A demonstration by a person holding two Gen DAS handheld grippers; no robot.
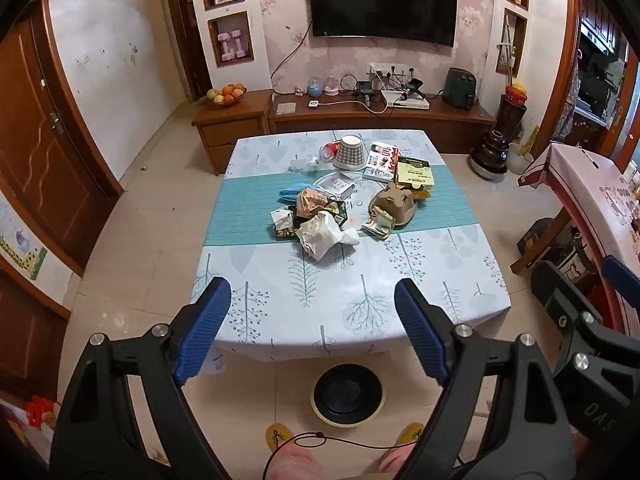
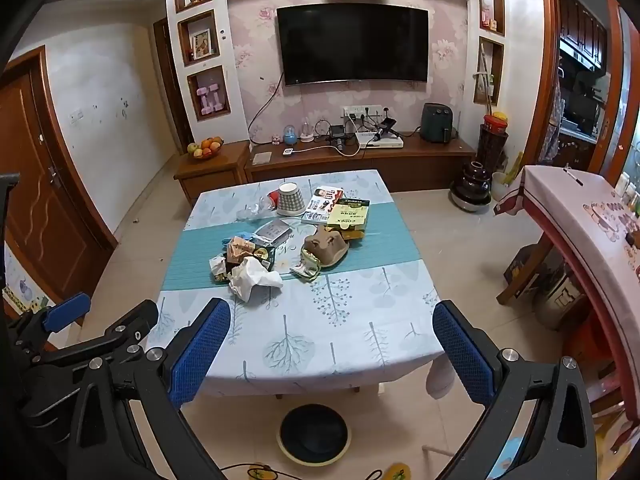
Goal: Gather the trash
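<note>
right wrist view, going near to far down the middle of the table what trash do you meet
crumpled white tissue → brown moulded pulp cup carrier → yellow-green flat carton → upturned grey checked paper cup. Both grippers, left and right, hang open short of the table's near edge.

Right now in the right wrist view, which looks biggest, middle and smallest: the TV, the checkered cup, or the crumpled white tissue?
1. TV, by far the largest.
2. Crumpled white tissue.
3. Checkered cup.
The tissue lies nearer the camera, so those two could really be closer in size.
</note>
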